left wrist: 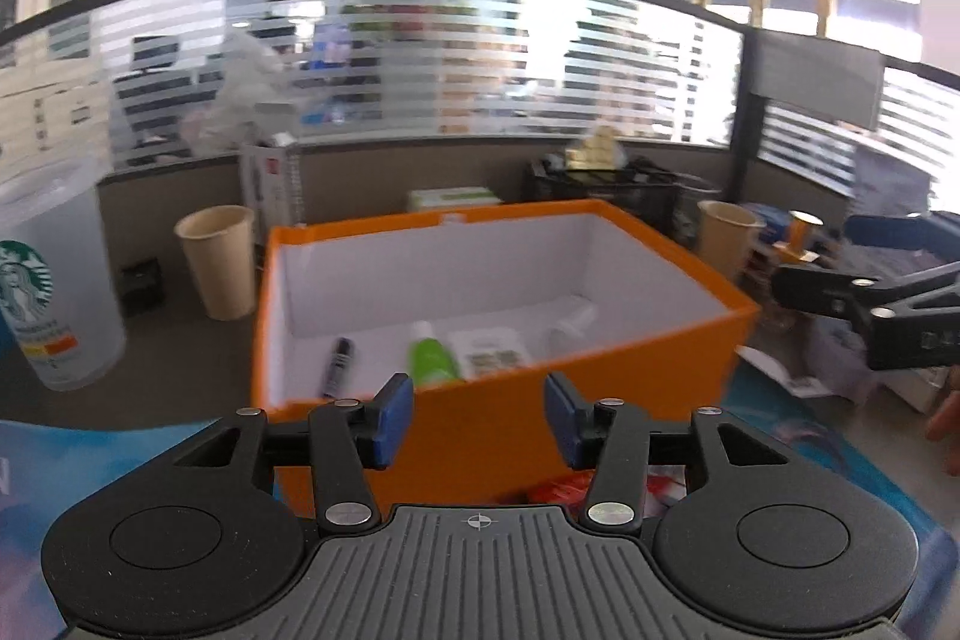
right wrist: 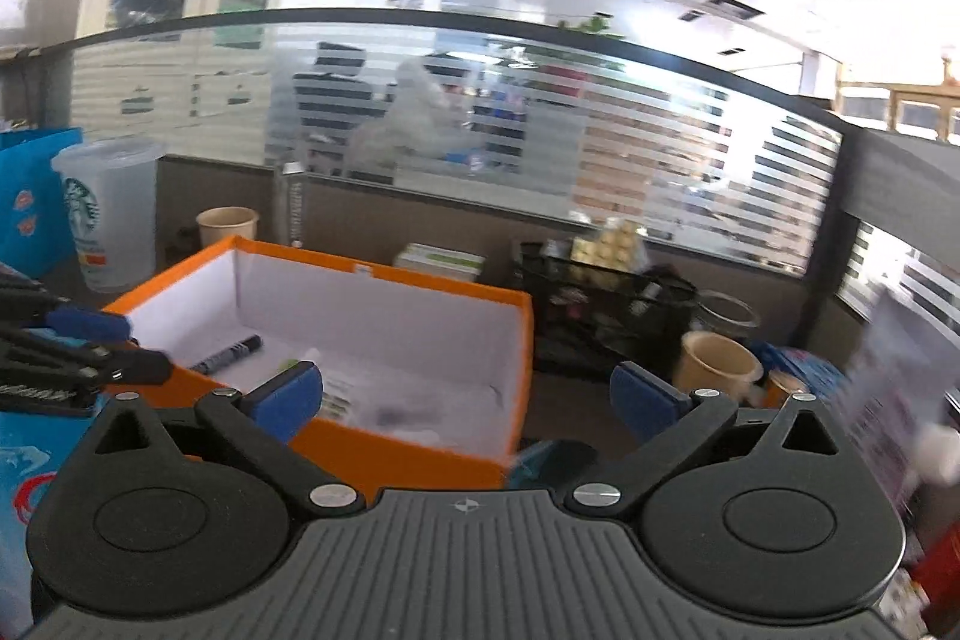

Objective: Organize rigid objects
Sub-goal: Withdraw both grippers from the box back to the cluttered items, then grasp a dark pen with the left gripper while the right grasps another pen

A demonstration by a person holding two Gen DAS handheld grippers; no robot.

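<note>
An orange box [left wrist: 600, 382] with a white inside stands on the desk, also in the right wrist view [right wrist: 384, 451]. Inside lie a black marker [left wrist: 337, 364], a green bottle [left wrist: 431, 358], a printed card [left wrist: 492, 349] and a white bottle [left wrist: 570, 325]. The marker also shows from the right [right wrist: 231, 353]. My left gripper [left wrist: 479, 418] is open and empty in front of the box's near wall. My right gripper [right wrist: 465, 394] is open and empty, by the box's right corner. The right gripper shows at the left wrist view's right edge [left wrist: 864, 301].
A clear Starbucks cup [left wrist: 45, 292] stands left of the box. Paper cups stand left [left wrist: 219, 259] and right [left wrist: 723, 235] of it. A black wire basket [right wrist: 606, 322] sits behind. A blue mat [left wrist: 90, 460] covers the desk. A glass partition runs along the back.
</note>
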